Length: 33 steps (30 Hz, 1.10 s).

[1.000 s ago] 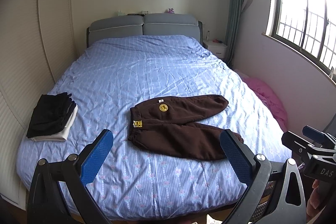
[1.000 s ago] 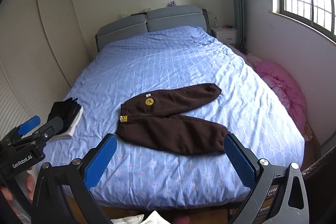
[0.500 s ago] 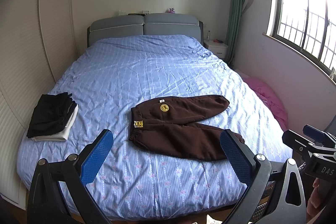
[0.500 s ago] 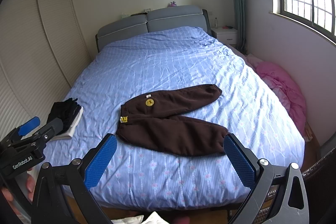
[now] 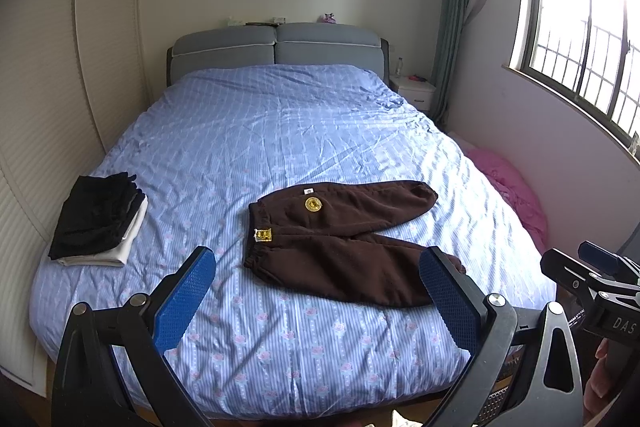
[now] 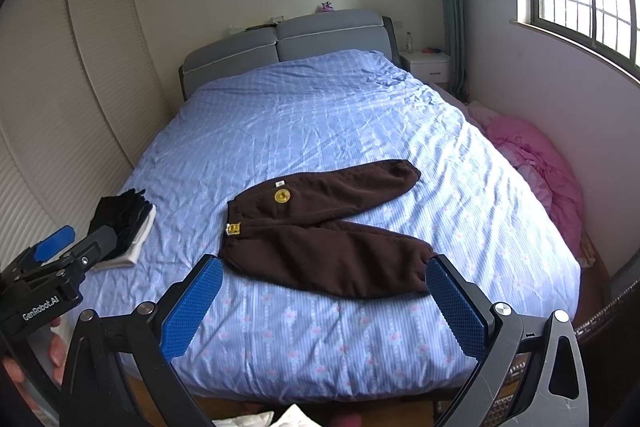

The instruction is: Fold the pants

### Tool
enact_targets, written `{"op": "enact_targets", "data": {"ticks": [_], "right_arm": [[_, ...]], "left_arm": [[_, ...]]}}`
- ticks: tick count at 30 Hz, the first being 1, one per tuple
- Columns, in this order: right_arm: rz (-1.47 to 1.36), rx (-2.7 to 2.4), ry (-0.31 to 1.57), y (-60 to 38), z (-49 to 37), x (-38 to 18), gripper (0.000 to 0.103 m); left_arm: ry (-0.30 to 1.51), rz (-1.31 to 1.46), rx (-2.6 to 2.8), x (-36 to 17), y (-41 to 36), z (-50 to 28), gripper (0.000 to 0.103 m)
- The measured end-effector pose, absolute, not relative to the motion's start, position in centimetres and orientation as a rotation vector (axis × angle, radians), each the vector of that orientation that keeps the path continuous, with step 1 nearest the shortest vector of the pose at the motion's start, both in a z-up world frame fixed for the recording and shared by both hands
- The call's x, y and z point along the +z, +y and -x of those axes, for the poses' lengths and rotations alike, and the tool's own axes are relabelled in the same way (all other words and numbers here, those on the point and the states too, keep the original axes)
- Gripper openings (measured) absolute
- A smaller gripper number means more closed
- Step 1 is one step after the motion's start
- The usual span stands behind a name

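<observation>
Left gripper (image 5: 316,299): I see its blue pads spread wide with nothing between them, hovering off the foot of the bed.
Right gripper (image 6: 324,303): mine here is spread just as wide, empty, also above the foot edge; its neighbour shows at the lower left of this view.
Pants (image 5: 340,239): dark brown, lying flat on the near half of the bed, waistband to the left, both legs running right and splayed apart in a V. The near leg's cuff sits just behind my right pad in both views.
Yellow patch (image 5: 313,203): round, on the upper leg near the waist; a small yellow tag sits on the waistband.
Bed (image 5: 280,131): blue striped cover, wrinkled.
Folded stack (image 5: 100,223): black clothes on a white piece, at the bed's left edge, well apart from the pants.
Pink bundle (image 6: 540,163): beside the bed, under the window.
</observation>
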State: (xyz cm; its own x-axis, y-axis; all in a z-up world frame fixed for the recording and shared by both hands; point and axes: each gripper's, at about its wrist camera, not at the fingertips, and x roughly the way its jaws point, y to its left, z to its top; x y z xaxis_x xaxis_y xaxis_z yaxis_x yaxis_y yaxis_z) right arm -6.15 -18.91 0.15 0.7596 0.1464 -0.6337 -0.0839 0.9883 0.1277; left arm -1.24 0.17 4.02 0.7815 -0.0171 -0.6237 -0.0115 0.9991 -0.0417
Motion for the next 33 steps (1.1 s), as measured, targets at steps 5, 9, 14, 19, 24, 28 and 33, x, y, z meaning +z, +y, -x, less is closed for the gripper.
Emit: {"op": "enact_targets", "data": {"ticks": [5, 9, 14, 19, 24, 28, 33], "right_arm": [[-0.096, 0.121, 0.703, -19.0, 5.9, 0.0, 0.103], [-0.100, 0.116, 0.711, -19.2, 5.7, -0.5, 0.103], [-0.104, 0.111, 0.729, -18.9, 5.2, -1.1, 0.103], [-0.114, 0.104, 0.766, -18.6, 4.2, -2.1, 0.103], [-0.136, 0.086, 0.809, -17.9, 3.0, -3.8, 0.103], [-0.181, 0.066, 0.881, -17.3, 1.1, -6.4, 0.103], [-0.234, -0.013, 0.996, -16.7, -2.2, -10.2, 0.103]], "left_arm": [[0.680, 0.043, -0.006, 3.9, 0.1, 0.9, 0.103], [0.689, 0.041, -0.007, 3.6, 0.1, 0.5, 0.103], [0.700, 0.044, -0.009, 3.2, 0.3, 0.1, 0.103], [0.732, 0.046, -0.003, 2.2, 1.1, -0.8, 0.103], [0.781, 0.059, 0.006, 0.3, 2.7, -2.3, 0.103], [0.851, 0.070, 0.019, -2.1, 4.5, -4.3, 0.103], [0.971, 0.083, 0.010, -6.6, 7.0, -8.4, 0.103]]}}
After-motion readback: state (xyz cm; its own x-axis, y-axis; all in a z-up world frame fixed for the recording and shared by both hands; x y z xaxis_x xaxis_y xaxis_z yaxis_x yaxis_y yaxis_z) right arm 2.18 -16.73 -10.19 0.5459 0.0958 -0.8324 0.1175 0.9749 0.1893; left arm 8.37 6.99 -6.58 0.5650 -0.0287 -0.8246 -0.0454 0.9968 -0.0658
